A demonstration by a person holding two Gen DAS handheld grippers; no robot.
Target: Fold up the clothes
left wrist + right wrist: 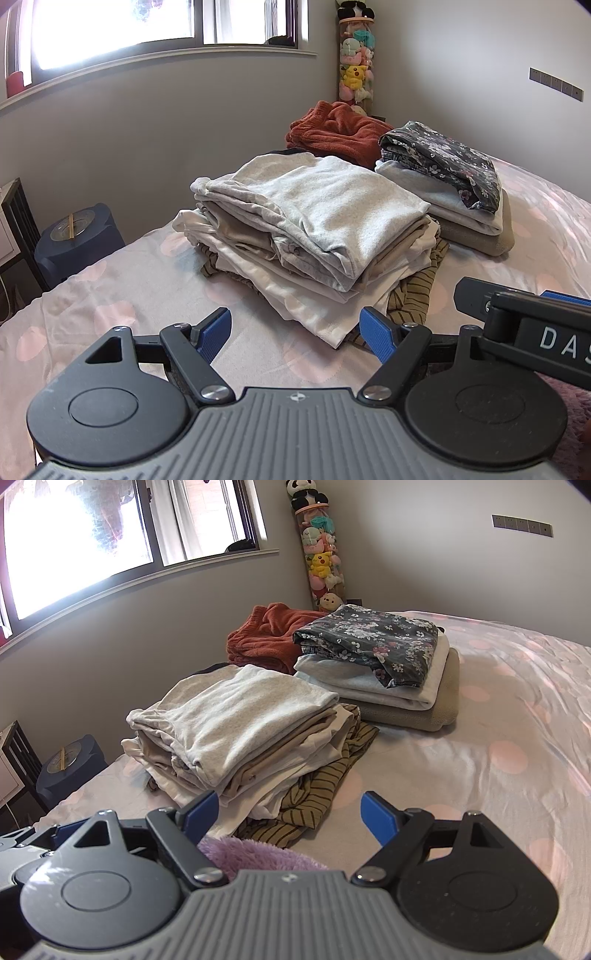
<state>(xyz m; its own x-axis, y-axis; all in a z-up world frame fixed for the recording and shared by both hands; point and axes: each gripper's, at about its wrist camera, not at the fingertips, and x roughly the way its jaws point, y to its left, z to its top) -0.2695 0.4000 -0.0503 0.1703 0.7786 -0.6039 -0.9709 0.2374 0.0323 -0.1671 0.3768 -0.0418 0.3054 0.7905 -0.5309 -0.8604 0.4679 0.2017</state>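
both grippers hover low over the polka-dot bedsheet point(498, 760) with jaws spread wide and nothing between them: the left gripper point(295, 332) faces the near stack topped by a folded grey sweatshirt point(332, 210), and the right gripper point(288, 814) sits just above a fluffy lilac garment point(255, 854) at the bed's near edge. the lilac piece looks like the next thing to fold, so it seems best to pinch two outer corners, spread it flat on the bare sheet to the right, well apart from the floral-topped stack point(373, 638), and avoid snagging the striped olive garment point(317, 794) just beyond it.

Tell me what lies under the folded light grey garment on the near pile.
Under the light grey garment lie beige and white folded layers, then an olive striped garment spilling out at the bottom. How many pieces are stacked there is hidden by the folds.
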